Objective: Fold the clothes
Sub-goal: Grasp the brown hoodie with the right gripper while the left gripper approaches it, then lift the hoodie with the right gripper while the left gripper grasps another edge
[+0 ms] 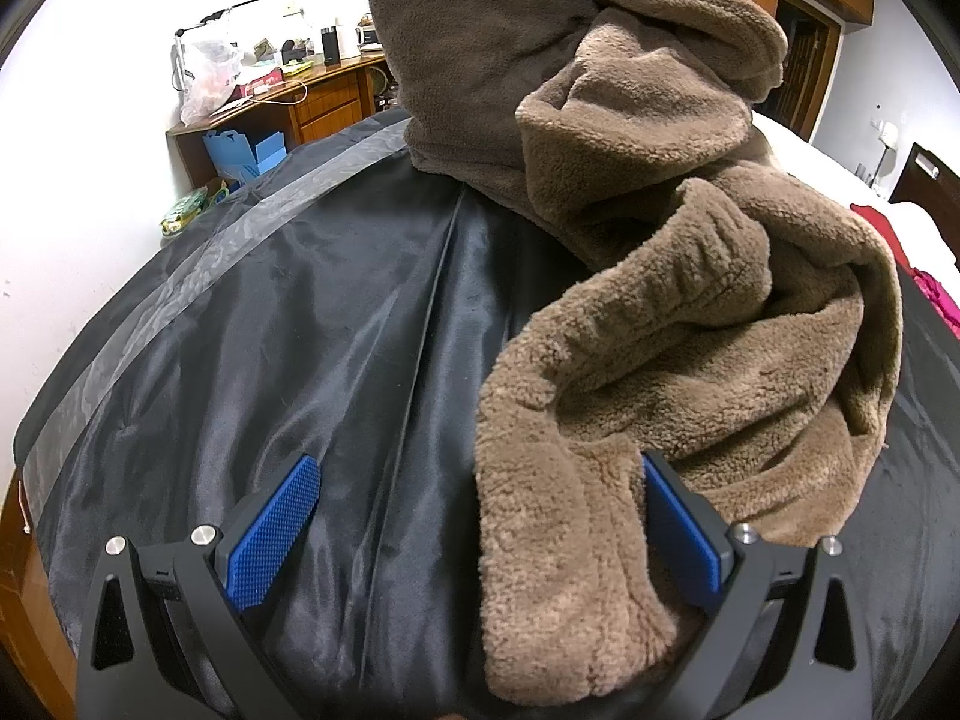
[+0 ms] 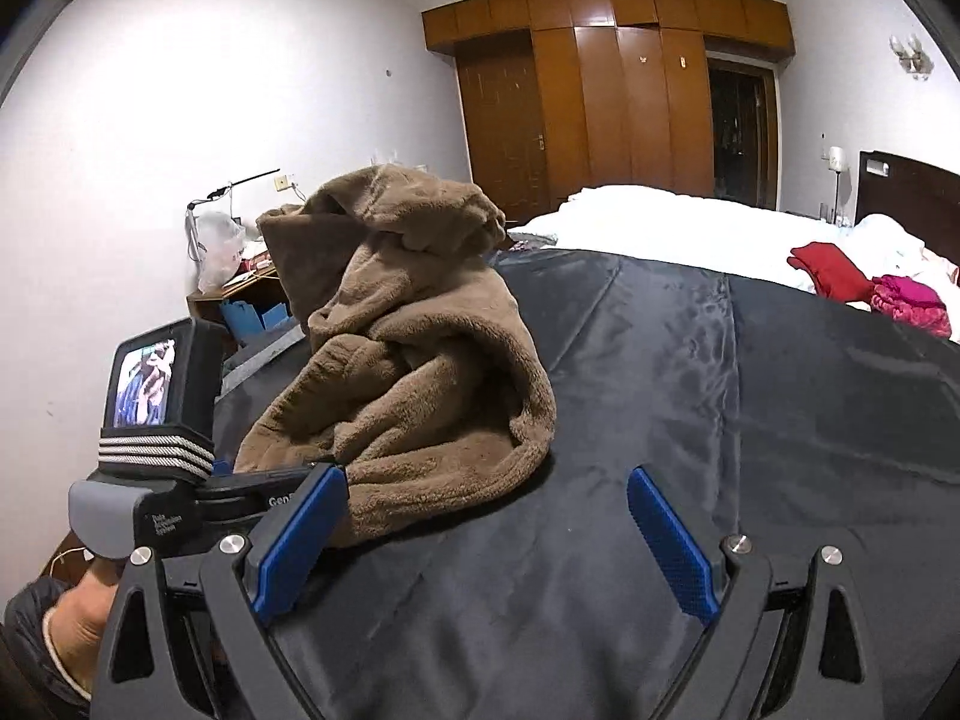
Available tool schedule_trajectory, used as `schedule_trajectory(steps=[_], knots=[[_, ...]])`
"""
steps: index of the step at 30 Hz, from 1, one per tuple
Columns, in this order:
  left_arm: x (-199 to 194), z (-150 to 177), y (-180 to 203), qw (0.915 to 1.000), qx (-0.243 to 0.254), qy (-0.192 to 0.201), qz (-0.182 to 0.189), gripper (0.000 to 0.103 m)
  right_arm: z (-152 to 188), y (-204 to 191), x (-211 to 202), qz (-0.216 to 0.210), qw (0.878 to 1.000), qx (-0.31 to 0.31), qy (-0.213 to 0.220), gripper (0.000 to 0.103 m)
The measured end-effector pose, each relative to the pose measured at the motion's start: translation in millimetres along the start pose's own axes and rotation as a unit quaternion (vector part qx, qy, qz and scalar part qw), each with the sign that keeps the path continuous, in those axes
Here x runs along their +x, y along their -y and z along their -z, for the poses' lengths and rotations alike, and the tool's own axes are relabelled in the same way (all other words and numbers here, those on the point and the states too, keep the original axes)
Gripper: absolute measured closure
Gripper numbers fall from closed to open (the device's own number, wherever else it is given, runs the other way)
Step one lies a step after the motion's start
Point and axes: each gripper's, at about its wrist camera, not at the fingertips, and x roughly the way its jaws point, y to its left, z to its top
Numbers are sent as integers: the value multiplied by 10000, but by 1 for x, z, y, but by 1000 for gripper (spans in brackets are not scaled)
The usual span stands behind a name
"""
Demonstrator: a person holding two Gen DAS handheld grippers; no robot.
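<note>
A brown fleece garment (image 1: 648, 276) lies crumpled in a heap on a dark satin cover (image 1: 270, 330). My left gripper (image 1: 480, 516) is open, low over the cover; an end of the fleece lies between its jaws, against the right blue pad (image 1: 681, 531). In the right wrist view the same fleece heap (image 2: 408, 348) sits left of centre on the cover (image 2: 750, 420). My right gripper (image 2: 486, 528) is open and empty, its left pad (image 2: 300, 540) beside the heap's near edge. The left gripper body (image 2: 162, 504) shows at the left.
A wooden desk (image 1: 312, 96) with a plastic bag and clutter stands by the far wall. A white bed (image 2: 690, 228) with red and pink clothes (image 2: 870, 288) lies beyond the cover. A wooden wardrobe (image 2: 600, 96) stands at the back.
</note>
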Motion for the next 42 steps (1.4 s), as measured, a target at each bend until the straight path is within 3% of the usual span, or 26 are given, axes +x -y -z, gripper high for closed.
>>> schedule_trajectory(steps=[4, 7, 15, 20, 21, 22, 23, 24, 26, 29, 35, 39, 42], knots=[[2, -8, -14, 9980, 277, -157, 547, 0, -12, 1, 18, 172, 9994, -240, -196, 6], [-2, -16, -38, 9951, 175, -291, 923, 0, -23, 7, 41, 249, 9984, -370, -343, 6], [-35, -38, -70, 9954, 514, 476, 653, 0, -61, 8, 118, 58, 9936, -878, -705, 6], [-40, -42, -74, 9929, 663, 601, 790, 0, -71, -12, 163, -114, 9875, -1224, -987, 7], [-39, -43, -75, 9929, 645, 582, 815, 0, -71, -15, 173, -145, 9863, -1254, -1065, 10], [-37, -44, -76, 9929, 627, 564, 839, 0, -72, -14, 181, -223, 9863, -1152, -1157, 25], [-36, -45, -77, 9929, 610, 545, 864, 0, -72, -13, 187, -310, 9864, -1023, -1252, 49], [-34, -46, -77, 9929, 592, 526, 888, 0, -72, -11, 193, -397, 9861, -893, -1346, 60], [-31, -46, -76, 9932, 582, 490, 876, 0, -73, -6, 188, -380, 9891, -731, -1219, 76], [-26, -46, -72, 9936, 585, 446, 860, 0, -76, 5, 159, -85, 9955, -591, -742, 82], [-38, -45, -56, 9910, 832, 561, 891, 0, -84, 51, 61, 647, 9968, -10, 468, 84], [-55, -43, -42, 9877, 979, 741, 966, 0, -70, 90, -19, 1206, 9870, 356, 999, 84], [-68, -43, -24, 9843, 1137, 838, 1059, 0, -54, 115, -67, 1556, 9797, 552, 1134, 84]])
